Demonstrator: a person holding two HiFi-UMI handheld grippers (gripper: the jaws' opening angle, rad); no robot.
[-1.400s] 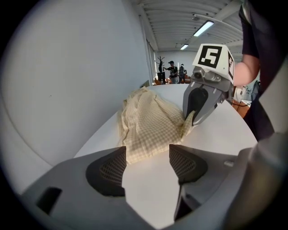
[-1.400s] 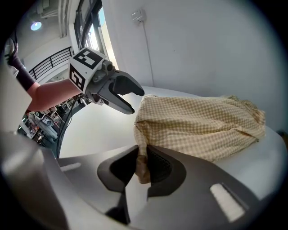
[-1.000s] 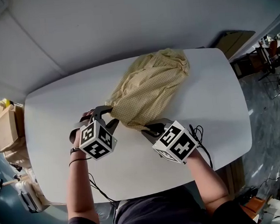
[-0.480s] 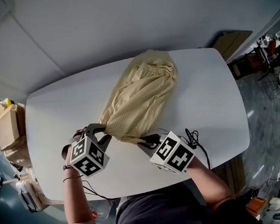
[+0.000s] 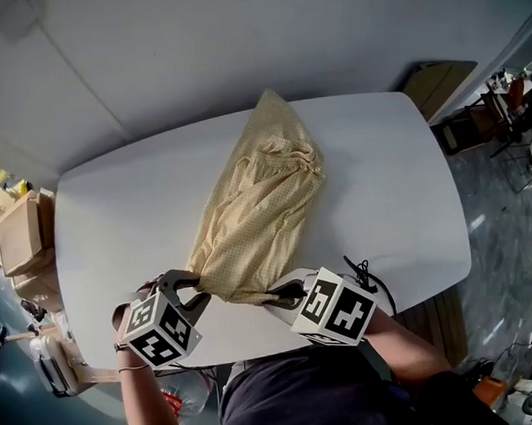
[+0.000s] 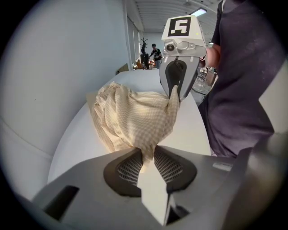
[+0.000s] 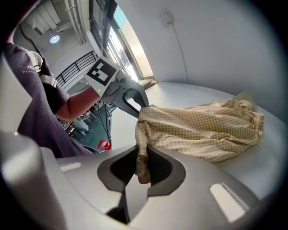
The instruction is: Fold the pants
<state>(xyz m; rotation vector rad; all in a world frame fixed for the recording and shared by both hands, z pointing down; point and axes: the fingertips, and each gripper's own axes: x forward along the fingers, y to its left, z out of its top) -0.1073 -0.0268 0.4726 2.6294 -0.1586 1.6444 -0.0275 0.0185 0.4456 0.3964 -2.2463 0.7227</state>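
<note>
The left gripper point(image 5: 195, 289), its jaws just closed onto one near corner of the yellow checked pants point(image 5: 257, 194), and the right gripper point(image 5: 278, 296), clamped on the other, have dragged them toward the near edge of the white surface point(image 5: 109, 201), stretching them out lengthwise, ready for folding.

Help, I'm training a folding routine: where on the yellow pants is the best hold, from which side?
Probably the two near-end corners of the pants, approached from the near edge of the table: the cloth stretches away from there. The left gripper, just closed, and right gripper pinch those corners.
</note>
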